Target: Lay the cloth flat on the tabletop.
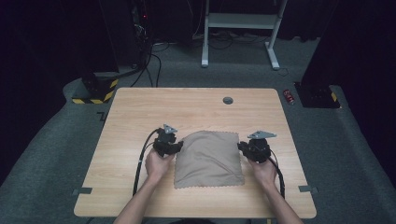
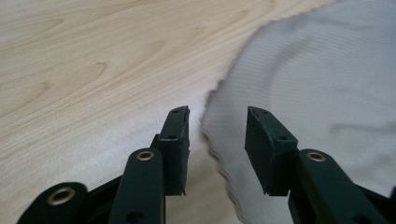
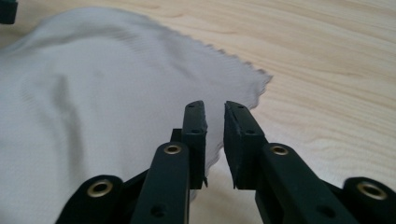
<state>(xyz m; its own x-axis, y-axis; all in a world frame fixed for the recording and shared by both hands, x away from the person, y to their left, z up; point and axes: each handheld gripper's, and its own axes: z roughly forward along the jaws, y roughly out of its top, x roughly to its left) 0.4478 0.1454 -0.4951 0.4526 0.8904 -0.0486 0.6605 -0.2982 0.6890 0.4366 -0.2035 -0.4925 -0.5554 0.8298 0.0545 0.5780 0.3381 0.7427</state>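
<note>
high view | left tool (image 1: 173,148) open, empty | right tool (image 1: 243,148) slightly open, empty | beside cloth (image 1: 208,158)

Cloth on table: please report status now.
Left gripper open, right gripper slightly open, both empty. Cloth flat between them. Nothing in the way.

High view overhead; gripper views close, low, sharing cloth (image 1: 209,158) edge
</note>
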